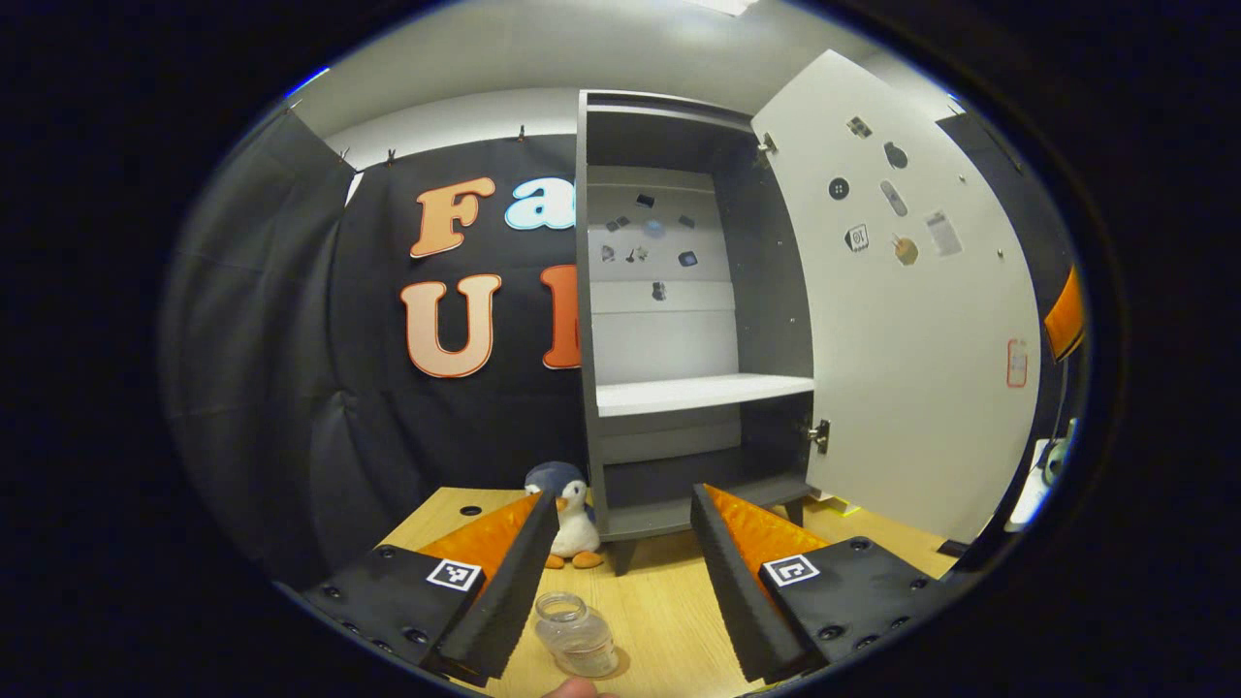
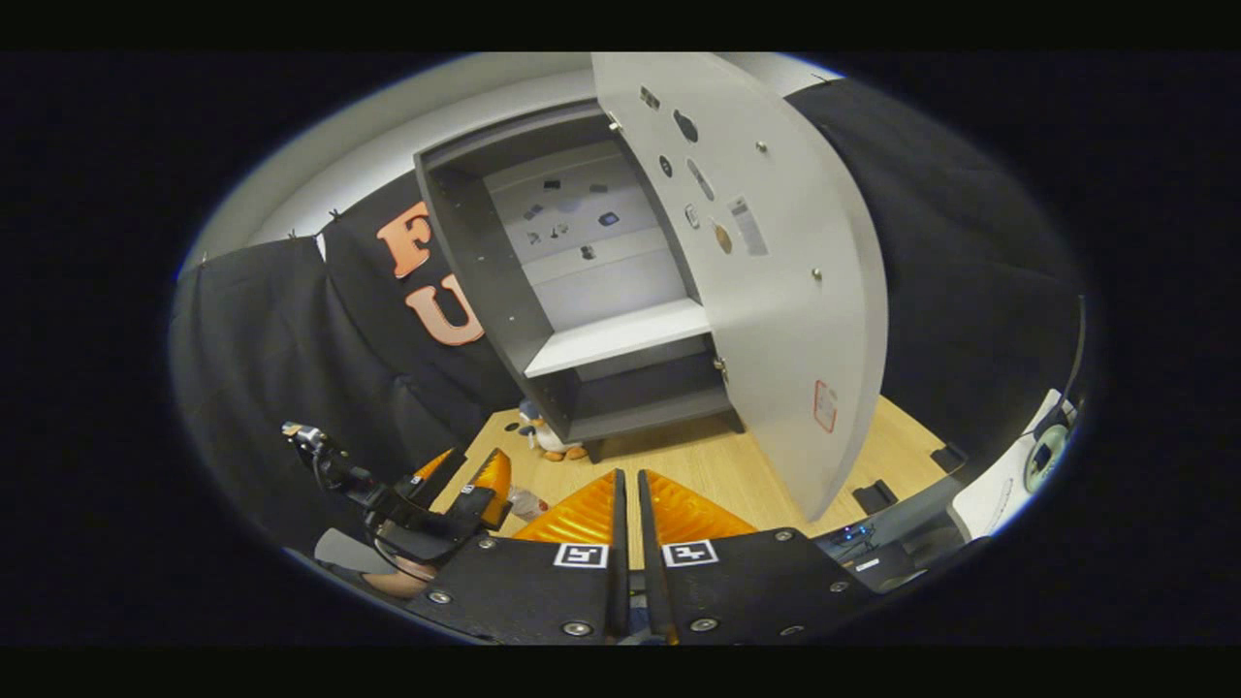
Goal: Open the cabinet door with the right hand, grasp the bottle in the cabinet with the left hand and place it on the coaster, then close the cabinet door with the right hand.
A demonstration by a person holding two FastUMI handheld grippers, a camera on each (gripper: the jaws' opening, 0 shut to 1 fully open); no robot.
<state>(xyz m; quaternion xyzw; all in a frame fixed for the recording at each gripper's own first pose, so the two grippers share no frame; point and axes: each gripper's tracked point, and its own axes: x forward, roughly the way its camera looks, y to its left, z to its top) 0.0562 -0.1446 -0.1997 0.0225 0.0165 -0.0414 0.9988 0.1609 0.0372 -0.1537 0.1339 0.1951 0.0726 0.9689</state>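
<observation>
On the table (image 1: 669, 601), just ahead of my left claw (image 1: 620, 528), the bottle (image 1: 576, 635) stands upright on the coaster (image 1: 613, 667), its open mouth up and its long axis vertical. The left claw's fingers are spread wide, one on each side and forward of the bottle, neither touching it, so I judge the placing done and the left hand free to back away. Further left on the table, beside the cabinet's foot, sits a small toy penguin (image 1: 572, 523), well clear of the work.

Moving right, the cabinet (image 1: 679, 320) stands open, with its white shelf (image 1: 703, 393) bare. Its door (image 1: 911, 320) is swung out to the right on its hinges, the free edge pointing toward me.

In the right gripper view my right claw (image 2: 628, 485) has its fingers together, nothing between them, and it sits low over the table. The door (image 2: 776, 291) hangs ahead and to the right of it, its lower free corner the nearest part. The left claw (image 2: 465, 475) is off to the left, over the bottle (image 2: 526, 504).

The move that remains, as I read it, is the closing. The door's outer face lies to the right of the right claw, so I would need to come round that free edge and push leftward, toward the cabinet. The right hand is plainly the nearer one. The risk is clipping the door's edge on the way round.
</observation>
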